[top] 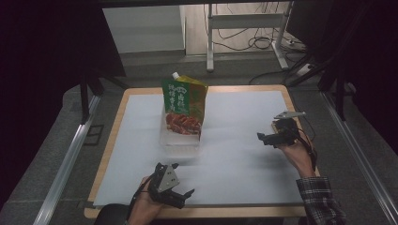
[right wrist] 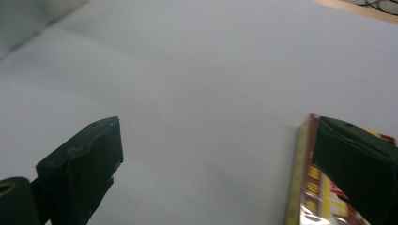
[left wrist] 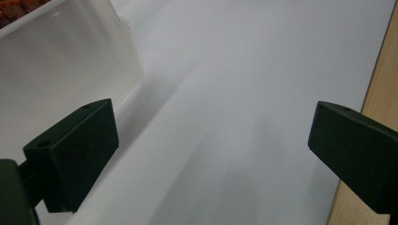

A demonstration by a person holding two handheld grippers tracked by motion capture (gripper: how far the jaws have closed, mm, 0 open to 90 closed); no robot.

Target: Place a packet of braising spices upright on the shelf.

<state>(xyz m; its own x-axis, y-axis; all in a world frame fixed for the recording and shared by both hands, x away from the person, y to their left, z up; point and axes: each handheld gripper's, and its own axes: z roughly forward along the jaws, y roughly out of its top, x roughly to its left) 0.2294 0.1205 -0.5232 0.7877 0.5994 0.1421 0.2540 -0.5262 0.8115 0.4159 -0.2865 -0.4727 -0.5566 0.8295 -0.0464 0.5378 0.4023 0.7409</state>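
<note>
A green pouch (top: 184,101) with a white spout and a food picture stands upright in a clear plastic container (top: 180,140) on the white mat. My left gripper (top: 184,179) is near the front edge, open and holding nothing. In the left gripper view the container's wall (left wrist: 61,61) lies just beyond the left jaw of the left gripper (left wrist: 211,145). My right gripper (top: 265,131) is open at the right side of the mat. In the right gripper view a flat red and yellow packet (right wrist: 307,197) lies on the mat partly under the right jaw of the right gripper (right wrist: 213,159).
The white mat (top: 234,154) covers a wooden table (top: 109,154) whose edge shows around it. Metal rails (top: 65,164) run along both sides. Desk legs and cables (top: 263,40) lie on the floor beyond the table.
</note>
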